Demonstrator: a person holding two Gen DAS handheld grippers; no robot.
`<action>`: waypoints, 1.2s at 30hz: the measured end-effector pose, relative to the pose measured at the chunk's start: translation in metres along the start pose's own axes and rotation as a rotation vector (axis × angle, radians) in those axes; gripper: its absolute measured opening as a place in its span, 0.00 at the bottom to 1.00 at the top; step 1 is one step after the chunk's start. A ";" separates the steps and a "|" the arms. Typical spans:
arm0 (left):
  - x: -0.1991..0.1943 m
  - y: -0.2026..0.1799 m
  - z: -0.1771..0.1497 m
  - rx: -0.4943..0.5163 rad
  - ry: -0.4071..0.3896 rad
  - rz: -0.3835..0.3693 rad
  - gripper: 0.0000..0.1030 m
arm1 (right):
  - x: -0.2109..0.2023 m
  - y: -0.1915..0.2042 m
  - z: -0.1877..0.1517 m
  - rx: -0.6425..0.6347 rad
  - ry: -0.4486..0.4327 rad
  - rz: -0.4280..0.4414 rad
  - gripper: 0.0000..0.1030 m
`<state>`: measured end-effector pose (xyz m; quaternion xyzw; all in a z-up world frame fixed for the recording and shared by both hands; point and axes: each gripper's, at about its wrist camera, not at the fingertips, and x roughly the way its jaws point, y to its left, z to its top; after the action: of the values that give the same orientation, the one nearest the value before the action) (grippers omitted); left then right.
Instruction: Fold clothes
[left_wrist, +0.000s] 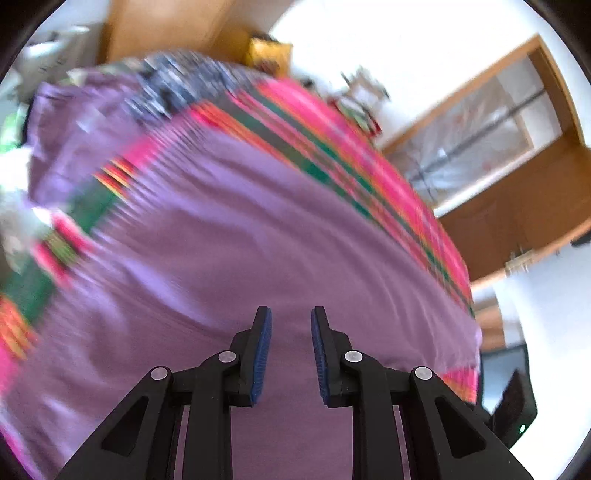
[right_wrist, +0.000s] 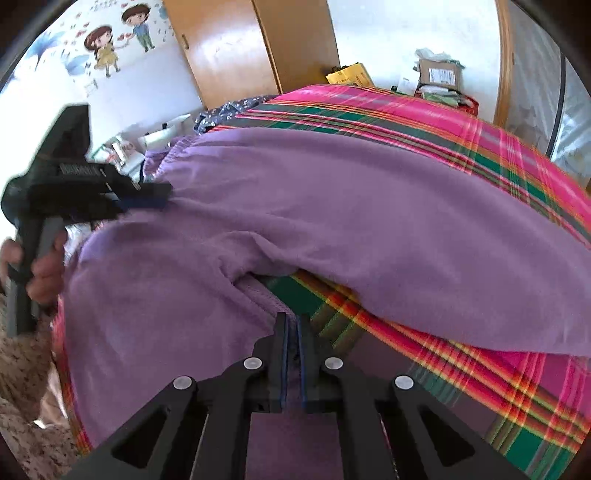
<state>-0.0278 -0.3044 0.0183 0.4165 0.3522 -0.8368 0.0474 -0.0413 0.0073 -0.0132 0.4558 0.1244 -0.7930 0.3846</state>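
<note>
A: Where is the purple garment (right_wrist: 332, 206)?
B: Spread over the pink-and-green plaid bedcover (right_wrist: 461, 122); one fold runs far-left to near-right.

A: Right gripper (right_wrist: 292, 325)?
B: Clenched on a near hem of the garment; fabric sits between the pads.

A: Left gripper (left_wrist: 291, 321)?
B: Jaws stand apart above the cloth, nothing between them. From the right wrist view, a hand (right_wrist: 40, 269) holds it at far left.
</note>
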 end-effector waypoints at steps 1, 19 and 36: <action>-0.009 0.006 0.005 -0.010 -0.032 0.026 0.21 | -0.001 0.001 -0.001 0.005 -0.004 -0.017 0.07; -0.001 0.053 0.033 0.027 -0.002 0.247 0.25 | -0.015 -0.008 -0.005 0.137 -0.079 -0.094 0.09; -0.029 0.103 0.010 -0.071 0.060 0.157 0.25 | -0.005 0.081 0.026 -0.075 -0.165 -0.009 0.10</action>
<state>0.0229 -0.3944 -0.0127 0.4659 0.3494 -0.8045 0.1169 0.0031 -0.0589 0.0179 0.3734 0.1240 -0.8245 0.4067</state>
